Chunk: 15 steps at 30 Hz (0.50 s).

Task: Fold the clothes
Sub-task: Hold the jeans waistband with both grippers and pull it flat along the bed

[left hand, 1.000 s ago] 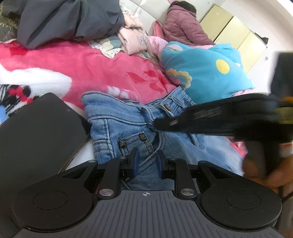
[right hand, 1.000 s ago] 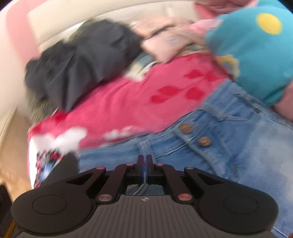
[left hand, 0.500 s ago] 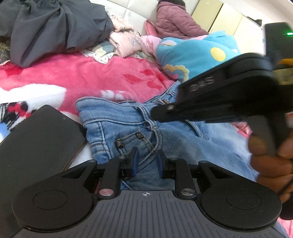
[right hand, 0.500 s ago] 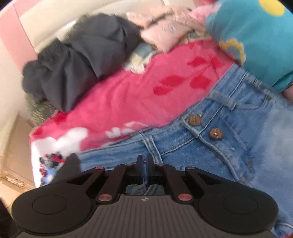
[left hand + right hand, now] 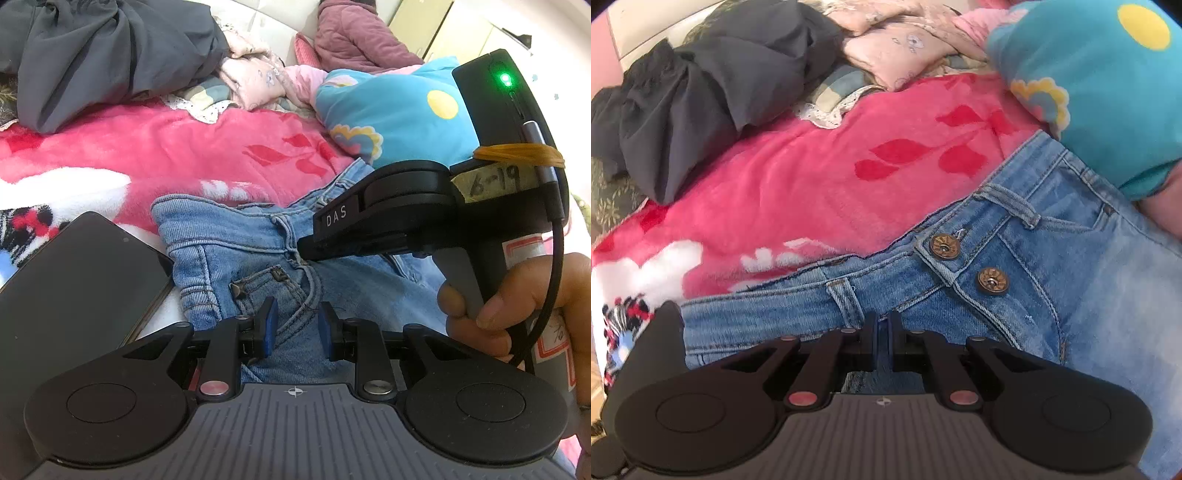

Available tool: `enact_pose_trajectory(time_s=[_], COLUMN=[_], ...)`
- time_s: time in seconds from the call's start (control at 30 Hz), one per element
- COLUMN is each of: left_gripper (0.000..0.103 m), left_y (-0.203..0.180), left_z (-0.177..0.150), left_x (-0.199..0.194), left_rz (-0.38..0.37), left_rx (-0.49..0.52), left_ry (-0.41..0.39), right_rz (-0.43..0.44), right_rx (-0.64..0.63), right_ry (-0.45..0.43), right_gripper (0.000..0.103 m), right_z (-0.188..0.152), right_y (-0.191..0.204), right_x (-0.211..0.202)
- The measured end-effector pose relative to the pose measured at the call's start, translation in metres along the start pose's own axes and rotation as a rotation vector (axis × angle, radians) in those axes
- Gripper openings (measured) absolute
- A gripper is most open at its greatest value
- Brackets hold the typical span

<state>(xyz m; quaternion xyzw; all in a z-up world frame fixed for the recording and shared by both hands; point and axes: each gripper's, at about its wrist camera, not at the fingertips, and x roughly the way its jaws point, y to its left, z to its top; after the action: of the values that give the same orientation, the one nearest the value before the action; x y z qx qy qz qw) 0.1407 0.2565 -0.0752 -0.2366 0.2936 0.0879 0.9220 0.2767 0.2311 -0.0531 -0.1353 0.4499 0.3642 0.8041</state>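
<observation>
the jeans [image 5: 258,251] are lying on the pink blanket [image 5: 155,155], the left gripper [image 5: 293,326] is opening with denim between its pads, and the right gripper [image 5: 882,332] is pinching the waistband.

A pale padded headboard [image 5: 266,22] and yellow-green cabinet doors [image 5: 436,26] stand behind the bed.

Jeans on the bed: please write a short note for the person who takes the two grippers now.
Left gripper: jaws opening, denim fold between the pads, near the pocket.
Right gripper: shut at the waistband, by a belt loop; whether it pinches cloth I cannot tell.
Jeans: waist end on the pink blanket, beside a dark phone.
Done: no finished fold visible.
Left: fold the jeans.
</observation>
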Motion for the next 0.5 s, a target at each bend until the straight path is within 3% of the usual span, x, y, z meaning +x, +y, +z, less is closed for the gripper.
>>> enact_pose_trajectory(time_s=[0.5], left_gripper=[0.025], left_y=[-0.0009], left_z=[0.0014], left_x=[0.0006], left_rz=[0.006], left_rx=[-0.012], left_ry=[0.007], right_rz=[0.030], right_rx=[0.015], right_ry=[0.025], right_gripper=[0.004], right_z=[0.0033], right_y=[-0.0060], right_x=[0.0030])
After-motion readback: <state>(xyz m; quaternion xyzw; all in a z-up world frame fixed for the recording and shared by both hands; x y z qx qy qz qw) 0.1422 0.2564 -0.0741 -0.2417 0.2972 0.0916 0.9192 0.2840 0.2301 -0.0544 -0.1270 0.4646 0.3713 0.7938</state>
